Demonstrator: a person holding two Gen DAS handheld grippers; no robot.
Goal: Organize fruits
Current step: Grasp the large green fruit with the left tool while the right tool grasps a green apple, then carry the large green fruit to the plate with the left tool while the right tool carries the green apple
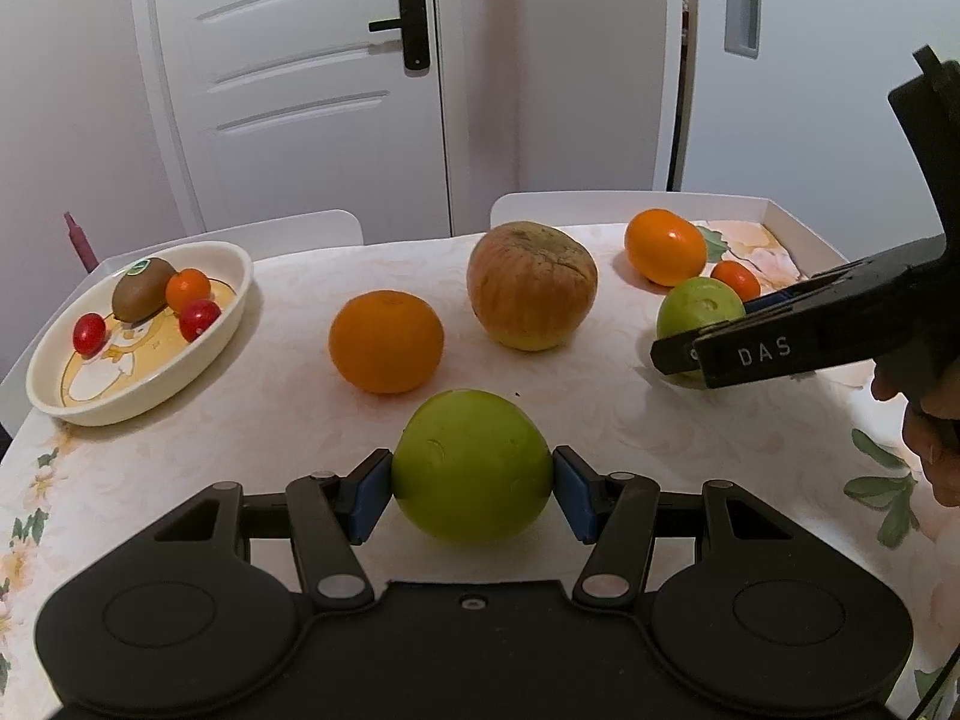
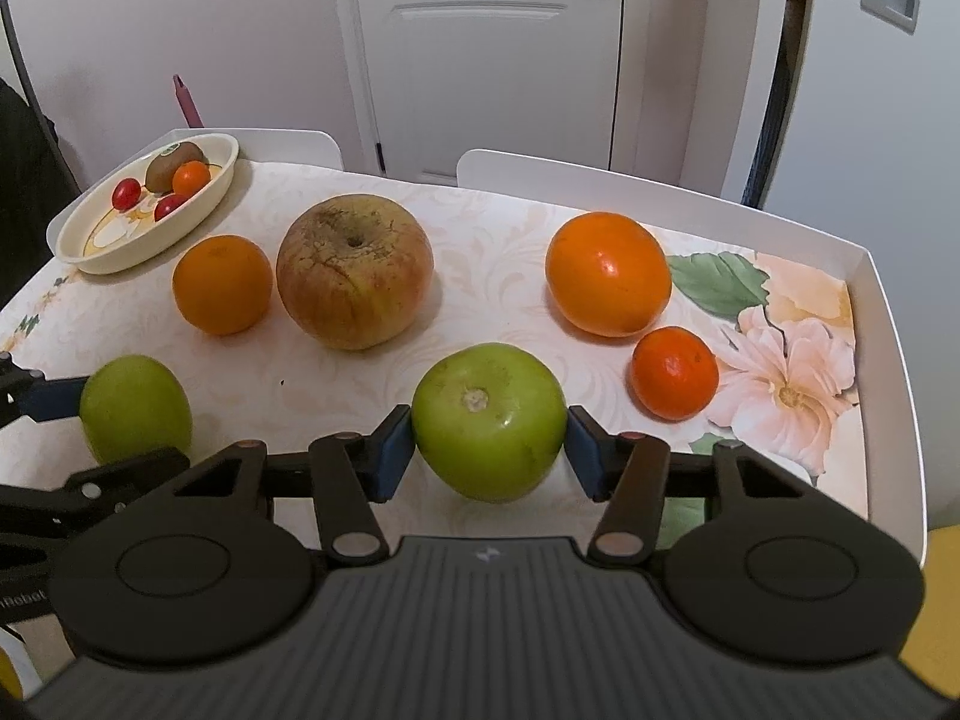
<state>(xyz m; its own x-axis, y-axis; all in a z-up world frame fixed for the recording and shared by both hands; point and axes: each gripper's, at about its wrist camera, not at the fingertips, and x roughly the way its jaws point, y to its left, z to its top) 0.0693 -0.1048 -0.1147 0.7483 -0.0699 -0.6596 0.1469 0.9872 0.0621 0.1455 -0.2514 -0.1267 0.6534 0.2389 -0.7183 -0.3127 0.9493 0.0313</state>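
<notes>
Table: large apple at centre, orange at its 9 o'clock. Left gripper: fingers clamped on green fruit. Right gripper: fingers clamped on green tomato, at 6 o'clock.

White capitals "DAS" stand on the black arm of the right tool, seen from the left wrist view. At the left edge of the right wrist view, faint grey letters on the left tool's body read something like "nRobot" (cut off by the frame). The kiwi carries a small green sticker, too small to read.
</notes>
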